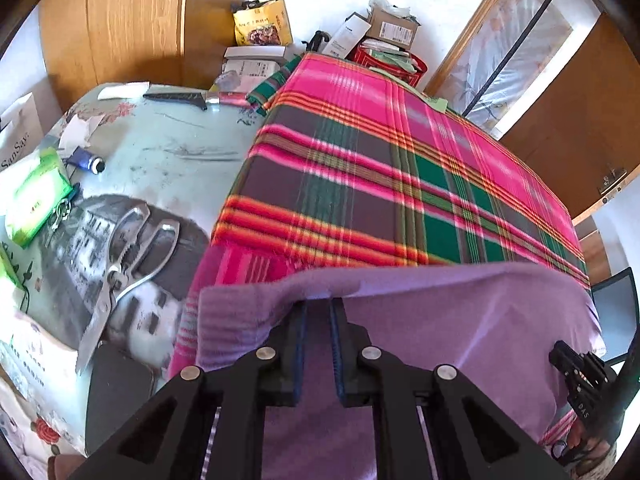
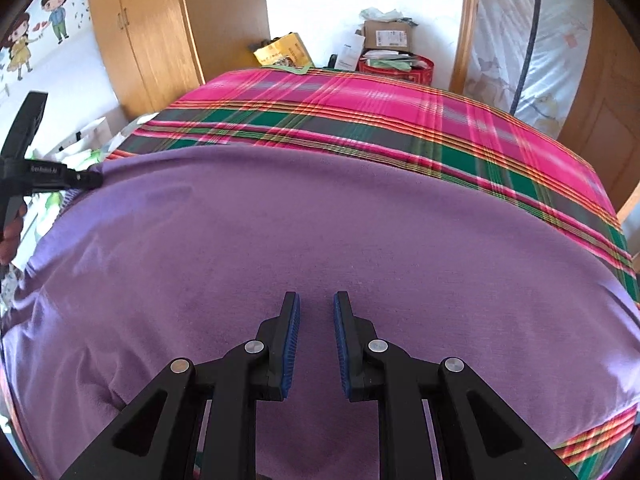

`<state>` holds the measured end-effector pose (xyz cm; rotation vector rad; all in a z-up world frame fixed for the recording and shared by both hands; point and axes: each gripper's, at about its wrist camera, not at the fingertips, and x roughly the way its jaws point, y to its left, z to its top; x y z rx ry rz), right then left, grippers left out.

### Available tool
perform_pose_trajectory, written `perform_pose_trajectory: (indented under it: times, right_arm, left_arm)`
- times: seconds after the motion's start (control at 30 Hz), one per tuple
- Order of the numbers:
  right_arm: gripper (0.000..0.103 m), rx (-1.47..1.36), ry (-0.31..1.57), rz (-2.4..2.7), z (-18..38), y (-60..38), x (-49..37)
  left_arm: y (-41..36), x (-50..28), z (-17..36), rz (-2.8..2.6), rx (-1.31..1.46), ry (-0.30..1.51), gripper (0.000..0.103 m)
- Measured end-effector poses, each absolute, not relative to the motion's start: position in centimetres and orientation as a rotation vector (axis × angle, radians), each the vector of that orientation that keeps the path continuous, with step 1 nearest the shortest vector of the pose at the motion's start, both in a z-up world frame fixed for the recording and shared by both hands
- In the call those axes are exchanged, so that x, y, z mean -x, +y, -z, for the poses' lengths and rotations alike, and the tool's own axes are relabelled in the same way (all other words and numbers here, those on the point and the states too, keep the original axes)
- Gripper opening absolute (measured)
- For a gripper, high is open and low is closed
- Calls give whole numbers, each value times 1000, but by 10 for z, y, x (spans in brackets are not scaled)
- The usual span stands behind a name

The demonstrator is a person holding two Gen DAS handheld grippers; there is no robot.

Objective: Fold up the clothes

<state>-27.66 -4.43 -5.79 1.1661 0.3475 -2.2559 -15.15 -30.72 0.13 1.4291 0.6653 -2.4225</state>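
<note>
A purple garment [image 2: 280,220] lies spread over a pink, green and grey plaid blanket [image 2: 360,108]. In the left wrist view its near left edge [image 1: 460,320] is raised over the tips of my left gripper [image 1: 319,304], whose blue pads are close together with purple cloth between them. The right wrist view shows the same left gripper [image 2: 96,179] at the garment's far left edge. My right gripper [image 2: 317,300] points down over the middle of the garment, jaws apart with nothing pinched, only flat cloth below. In the left wrist view the right gripper [image 1: 560,354] shows at the lower right.
Left of the blanket [image 1: 360,160], a patterned surface carries kitchen scissors [image 1: 128,252], a black-sheathed knife [image 1: 180,98], a green tissue pack [image 1: 36,196] and a small blue item [image 1: 86,160]. A red basket [image 1: 392,62] and boxes stand at the far end. A wooden wardrobe [image 2: 140,32] is behind.
</note>
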Motion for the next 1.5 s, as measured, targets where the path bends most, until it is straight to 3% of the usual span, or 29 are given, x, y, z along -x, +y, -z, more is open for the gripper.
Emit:
perform_pose_trajectory:
  times: [0.13,0.5,0.9,1.07,1.33,1.5]
  right_arm:
    - [18,-1167,328,2267,58,-46,278]
    - [18,-1151,349,2286,59,-50,278]
    - [19,-1148,293,2312,47,-35,254]
    - [19,-1170,253,2302,52,-28,242]
    - [19,-1178,232,2299,55,-27,233]
    - [19,-1183,207,2301,57,-27,235]
  left_arm:
    - [-319,158,-1,2403,-1374,674,3]
    - [-322,156,-5,2402,-1420,672,5]
    - [-271,107,-46,2558,-1402,537,8]
    - [-236,114,-27,2594,-1516,445,8]
    - [-257,121,-1,2513,-1554,603,6]
    - [-271,121,-1,2463,-1465,524,1]
